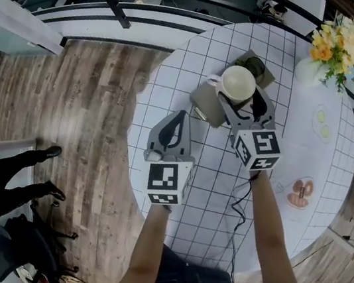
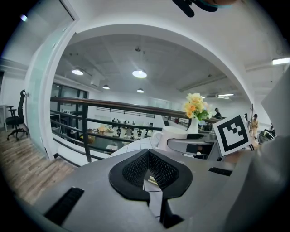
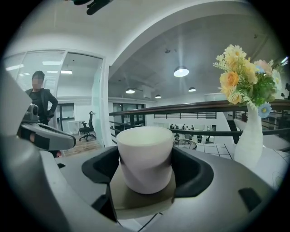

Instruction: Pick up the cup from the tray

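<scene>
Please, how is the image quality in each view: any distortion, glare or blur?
Head view: strong fisheye, the table edge curves, and glare whitens the wood floor. Left gripper view: the railing bows; the ceiling lamp is blown out. Right gripper view: the cup is sharp, the corners dark.

1. Left gripper [image 1: 175, 121] is hovering with its jaws pressed together, gripping nothing; left forearm [image 1: 146, 260] is reaching forward.
2. Right gripper [image 1: 245, 96] is clamping the cup [image 1: 238, 82] between both jaws; right forearm [image 1: 271, 236] is stretching out beside the left.
</scene>
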`<state>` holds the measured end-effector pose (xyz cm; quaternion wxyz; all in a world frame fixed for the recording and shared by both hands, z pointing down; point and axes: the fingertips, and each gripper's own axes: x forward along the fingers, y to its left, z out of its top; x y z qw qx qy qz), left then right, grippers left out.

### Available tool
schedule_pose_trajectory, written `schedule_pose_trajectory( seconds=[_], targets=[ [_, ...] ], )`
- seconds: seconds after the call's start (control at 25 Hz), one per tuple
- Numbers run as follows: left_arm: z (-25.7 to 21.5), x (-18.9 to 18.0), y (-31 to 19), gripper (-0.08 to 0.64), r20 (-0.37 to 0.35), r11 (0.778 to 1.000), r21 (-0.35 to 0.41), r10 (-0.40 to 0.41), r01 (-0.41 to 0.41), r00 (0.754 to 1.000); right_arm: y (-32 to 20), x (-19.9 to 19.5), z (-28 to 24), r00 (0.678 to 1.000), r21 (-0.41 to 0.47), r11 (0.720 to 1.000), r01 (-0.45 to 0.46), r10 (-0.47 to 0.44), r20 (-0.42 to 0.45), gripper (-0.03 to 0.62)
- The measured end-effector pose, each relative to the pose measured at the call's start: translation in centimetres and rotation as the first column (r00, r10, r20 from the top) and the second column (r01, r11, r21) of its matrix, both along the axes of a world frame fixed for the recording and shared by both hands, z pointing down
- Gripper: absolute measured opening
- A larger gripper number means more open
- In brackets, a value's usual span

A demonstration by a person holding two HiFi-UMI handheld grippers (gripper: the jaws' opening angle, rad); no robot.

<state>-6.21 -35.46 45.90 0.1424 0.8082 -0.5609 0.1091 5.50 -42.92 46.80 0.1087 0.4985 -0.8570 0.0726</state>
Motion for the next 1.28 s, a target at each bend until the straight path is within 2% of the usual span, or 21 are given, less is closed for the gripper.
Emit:
schedule_pose_trajectory(
  seconds=[0.36,0.52,0.68,0.96,1.28],
  targets=[
    [-1.1,-0.3,0.0,0.006,-0.008,1.0,0.018,-0.014,0.014,1.0,1.5,1.5,-2.5,0.997,0.028,0.999,-0.033,0.031,0.067,0.327],
    [-2.1,0.5,-0.1,0.006,-0.02,0.999,0.036,-0.007,0.008,1.0,2.8,4.0,-4.6,0.994,0.052,0.996,-0.075,0.071,0.088,0.328],
    [-3.1,1.9,0.1,0.006,-0.006,0.998,0.059,0.018,-0.018,1.0,4.5,7.4,-5.2,0.99,0.061,0.99,-0.126,0.122,0.074,0.327],
    [-2.9,4.2,0.9,0.006,-0.027,0.997,0.051,0.056,-0.055,0.998,7.9,12.8,-2.0,0.967,-0.009,0.971,-0.238,0.238,0.091,0.327],
    [-2.2,5.6,1.0,0.007,-0.012,0.996,0.043,0.078,-0.077,0.997,9.9,14.8,3.2,0.949,-0.085,0.95,-0.301,0.308,0.074,0.327]
  ],
)
